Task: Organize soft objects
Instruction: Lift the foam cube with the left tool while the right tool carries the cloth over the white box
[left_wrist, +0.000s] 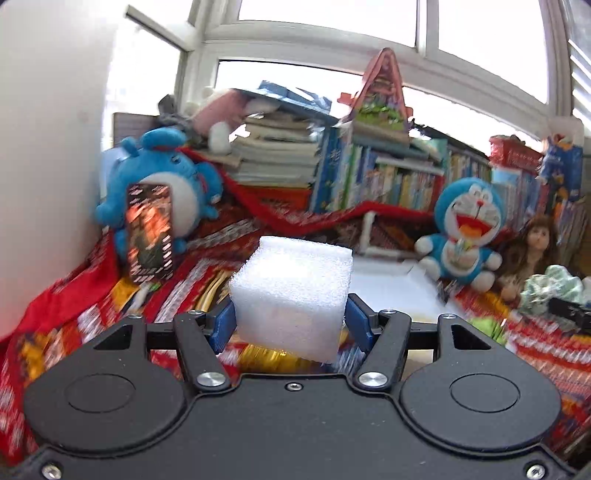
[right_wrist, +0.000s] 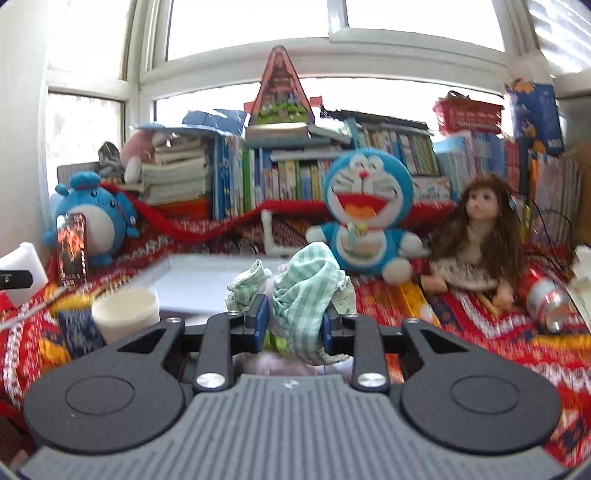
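My left gripper (left_wrist: 290, 325) is shut on a white foam cube (left_wrist: 291, 291) and holds it above the red patterned cloth (left_wrist: 92, 317). The cube also shows at the far left of the right wrist view (right_wrist: 22, 269). My right gripper (right_wrist: 293, 325) is shut on a bunched green-checked cloth (right_wrist: 306, 295) and holds it in front of a white tray (right_wrist: 207, 277). The tray also shows in the left wrist view (left_wrist: 391, 284), beyond the cube. The green cloth shows at the right edge there (left_wrist: 550, 284).
A Doraemon plush (right_wrist: 365, 214), a long-haired doll (right_wrist: 476, 236) and a blue whale plush (right_wrist: 92, 218) with a dark card (right_wrist: 72, 251) leaning on it sit along stacked books (right_wrist: 295, 173). A white cup (right_wrist: 125, 310) stands left of my right gripper. A silver can (right_wrist: 546, 299) lies right.
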